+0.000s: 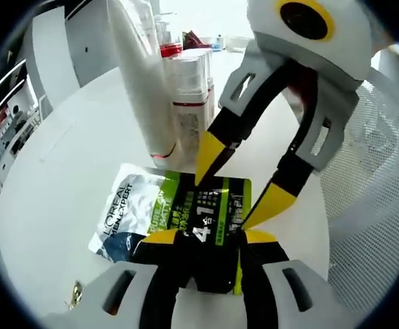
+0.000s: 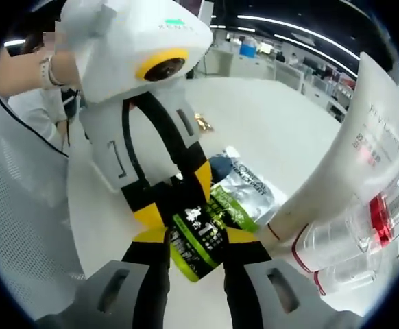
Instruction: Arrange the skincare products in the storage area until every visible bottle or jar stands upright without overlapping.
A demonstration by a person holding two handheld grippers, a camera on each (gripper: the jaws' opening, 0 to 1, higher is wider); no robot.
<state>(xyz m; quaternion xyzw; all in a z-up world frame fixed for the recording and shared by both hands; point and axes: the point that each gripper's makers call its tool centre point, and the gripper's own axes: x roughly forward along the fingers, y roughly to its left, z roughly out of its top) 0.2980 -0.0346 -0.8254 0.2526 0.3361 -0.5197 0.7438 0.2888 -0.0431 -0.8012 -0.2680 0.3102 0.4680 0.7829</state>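
both grippers on the flat l'oréal men expert sachet (image 1: 160,209), on the white table (image 1: 55,199). seen from the left gripper view: the left gripper (image 1: 206,240) clamped on the sachet's near edge, yellow tips pressed onto the dark, green-striped end of the pack. coming in from above, the right gripper (image 1: 244,195), its jaws spread, yellow fingertips (image 1: 210,156) set down on the pack's far edge, nothing pinched between them in this view.

from the right gripper view, a different reading: the right gripper (image 2: 194,243) with the sachet (image 2: 216,219) running up between its two jaws, tips close in on either side of the green end (looks like a pinch, but cannot tell for sure whether the pads bear on the foil). opposite, the left gripper (image 2: 175,188), closed on the other edge.

just beside the sachet: a white tube (image 1: 141,75) leaning, and clear red-banded bottles (image 1: 189,96) standing upright, close together. white mesh (image 1: 378,185) to one side.

step in hand, by judgement: a two-handed lift of the flat pack, to bring it from lying to standing. next move likely calls for a firm grip at one end, release at the other, then a tilt up to rest near the bottles without knocking the leaning tube. risk: thin foil, prone to buckle or slip; also no obvious base to stand on.
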